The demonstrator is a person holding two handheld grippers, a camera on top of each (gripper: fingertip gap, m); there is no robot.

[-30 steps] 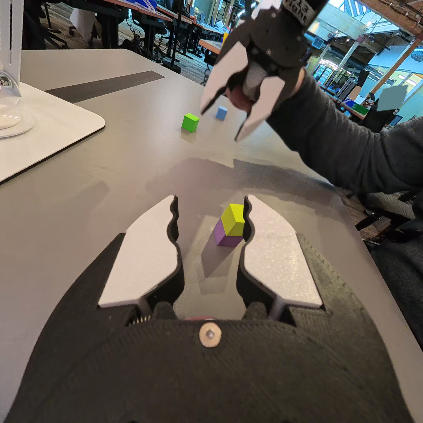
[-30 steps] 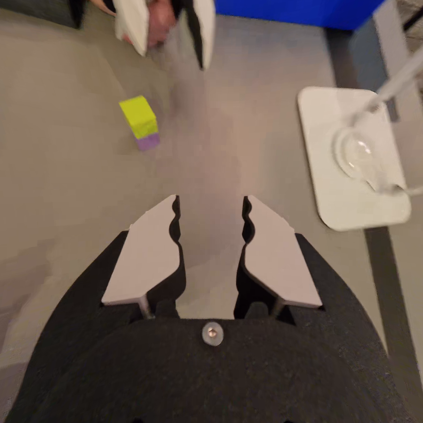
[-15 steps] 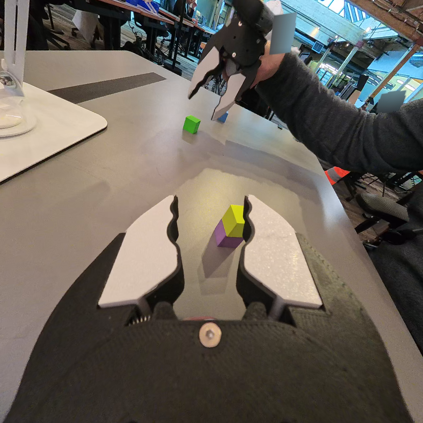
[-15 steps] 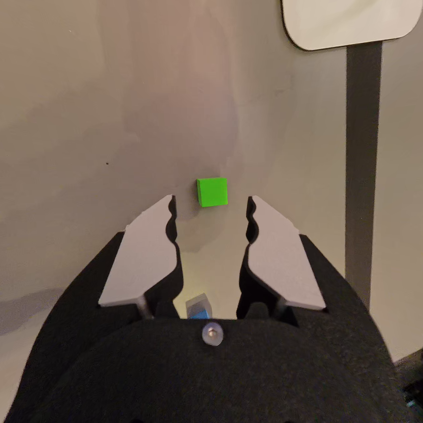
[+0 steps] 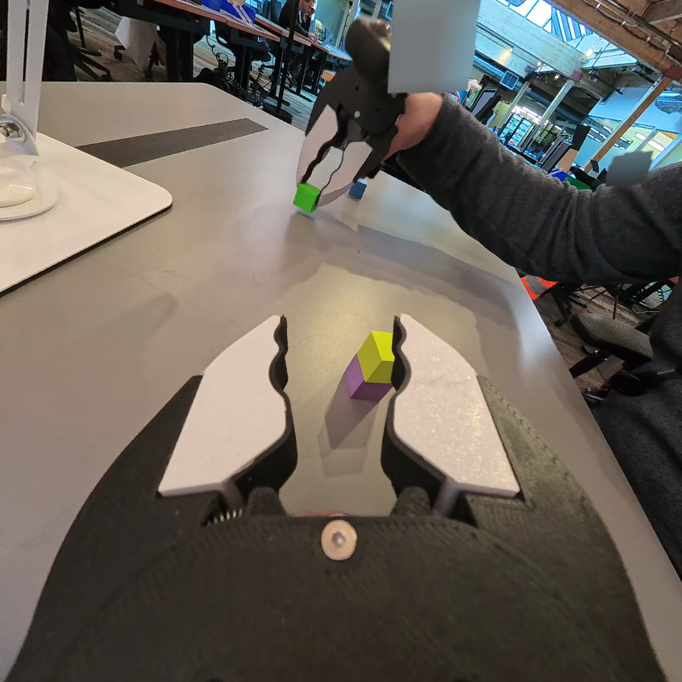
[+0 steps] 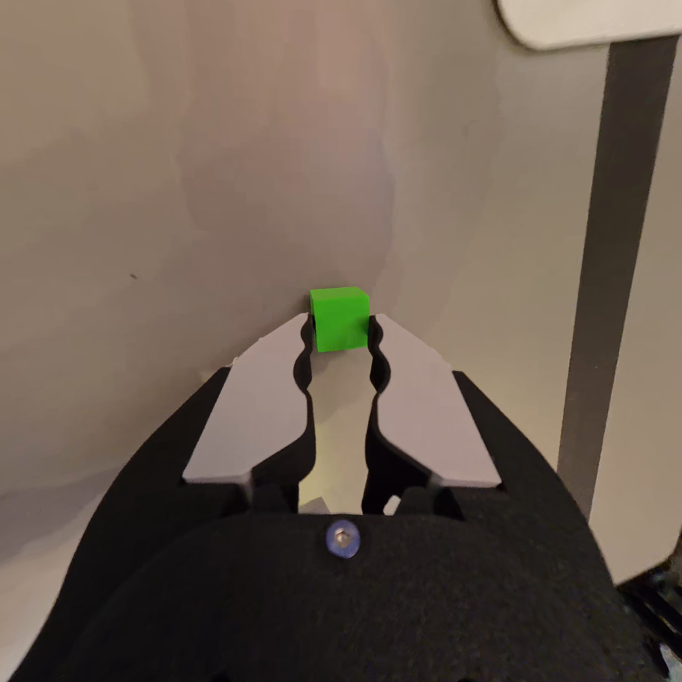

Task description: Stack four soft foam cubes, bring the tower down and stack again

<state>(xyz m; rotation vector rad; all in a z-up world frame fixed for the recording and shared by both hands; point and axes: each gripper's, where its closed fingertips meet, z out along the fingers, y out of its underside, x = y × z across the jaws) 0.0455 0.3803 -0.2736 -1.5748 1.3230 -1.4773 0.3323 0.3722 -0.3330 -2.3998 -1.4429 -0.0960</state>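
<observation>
Right tongs [image 6: 339, 324] pinching matte green foam cube [image 6: 339, 319], left tongs [image 5: 339, 324] wide, smooth grey table [image 5: 184, 295].

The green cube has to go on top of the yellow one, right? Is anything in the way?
Nothing visible. The right gripper is shut on the green cube, and only bare table lies between it and the yellow cube on the purple cube. The blue cube sits off to the side.

Right gripper [image 5: 313, 192] pinching green cube [image 5: 305, 197]; yellow cube [image 5: 378, 356] atop purple cube [image 5: 361, 383]
</observation>
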